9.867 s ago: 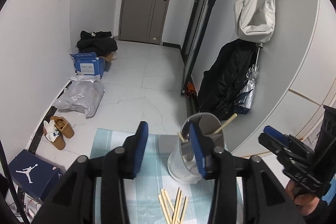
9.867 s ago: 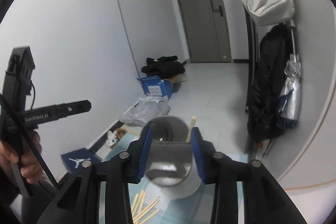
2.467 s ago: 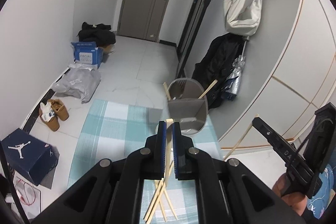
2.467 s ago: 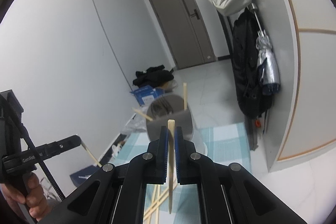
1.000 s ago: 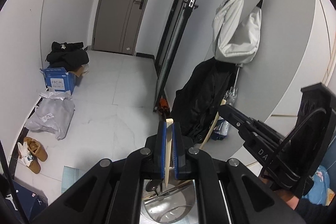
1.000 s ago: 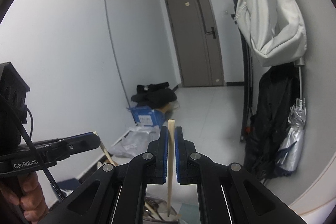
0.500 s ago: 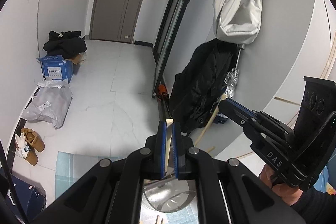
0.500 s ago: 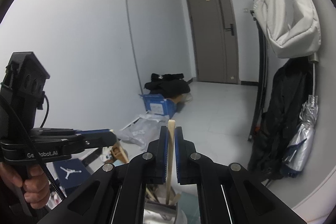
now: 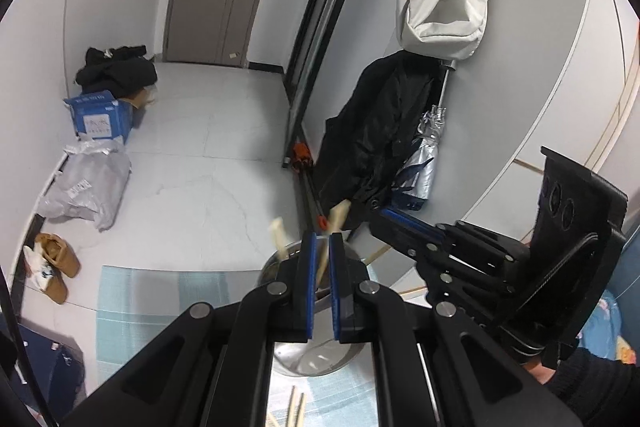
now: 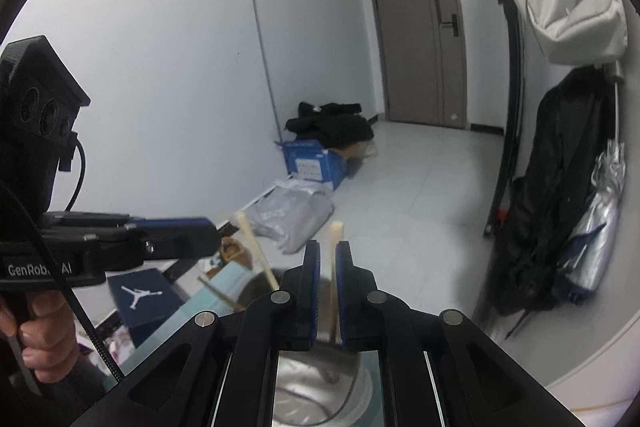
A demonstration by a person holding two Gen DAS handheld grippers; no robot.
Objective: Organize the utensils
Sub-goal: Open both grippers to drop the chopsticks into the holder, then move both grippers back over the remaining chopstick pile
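A shiny metal utensil holder (image 9: pixel 320 363) stands just under both grippers, and the right wrist view looks down into the same holder (image 10: pixel 320 387). My left gripper (image 9: pixel 323 239) has a pale chopstick (image 9: pixel 334 227) between its blue pads. That chopstick leans right with a gap beside it, its lower end in the holder. My right gripper (image 10: pixel 328 247) has its jaws opening. An upright chopstick (image 10: pixel 335 267) rests against its right pad, clear of the left pad, foot in the holder. Another chopstick (image 9: pixel 278 235) leans inside.
Several loose chopsticks (image 9: pixel 296 407) lie on the blue checked cloth (image 9: pixel 160 291) before the holder. A shoe box (image 10: pixel 136 295) sits on the floor at left. A black coat (image 9: pixel 380 131), an umbrella and a white bag (image 9: pixel 440 7) hang on the right wall.
Both grippers have sunk toward the holder, which now fills the space under the jaws. Both jaw gaps have widened slightly. The left chopstick has tipped to the right.
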